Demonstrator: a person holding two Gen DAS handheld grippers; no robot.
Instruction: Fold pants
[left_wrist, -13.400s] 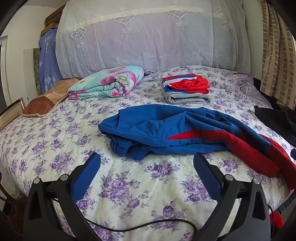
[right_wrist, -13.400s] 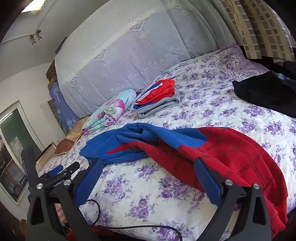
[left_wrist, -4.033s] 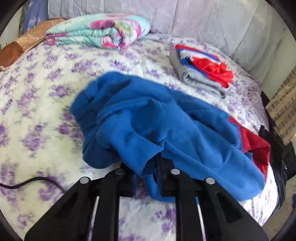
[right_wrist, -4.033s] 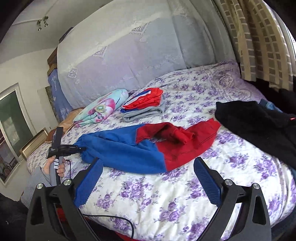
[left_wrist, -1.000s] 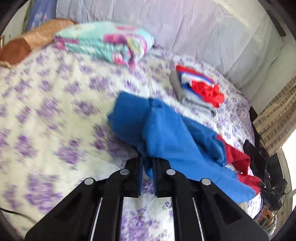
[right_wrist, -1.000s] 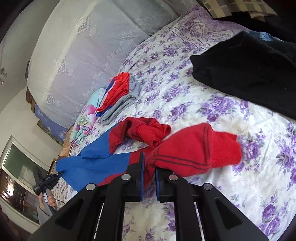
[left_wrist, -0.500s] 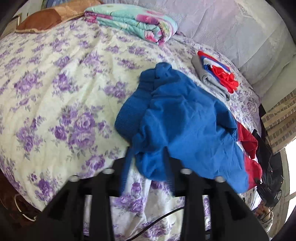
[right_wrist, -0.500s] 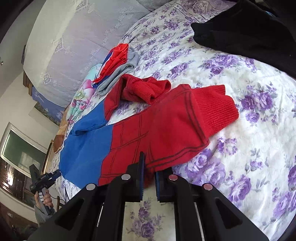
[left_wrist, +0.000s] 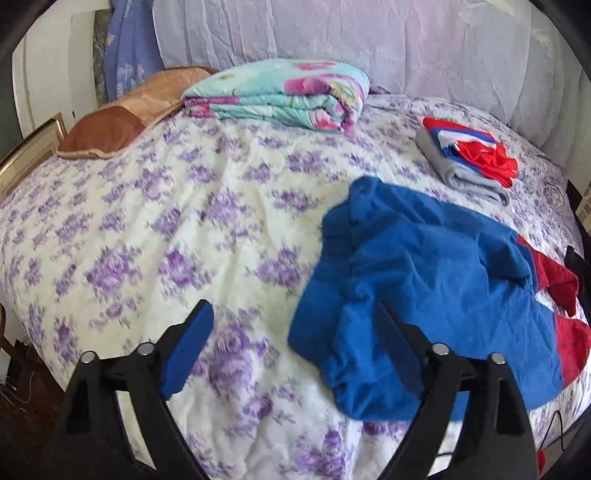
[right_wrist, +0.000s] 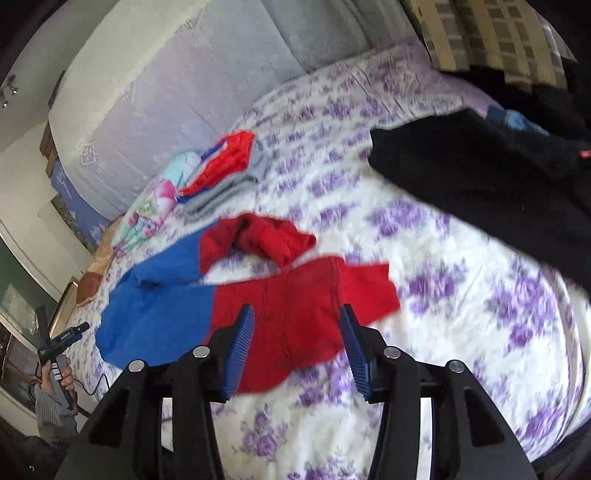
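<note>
One pair of pants (right_wrist: 258, 310) lies crosswise.

Soft daylight fills the room I see, bright and even, with barely any shadow on the bed (left_wrist: 155, 206). Motion blur smears its floral print, worst near my right view's edge. Fisheye bending curves everything into dark corners.
</note>
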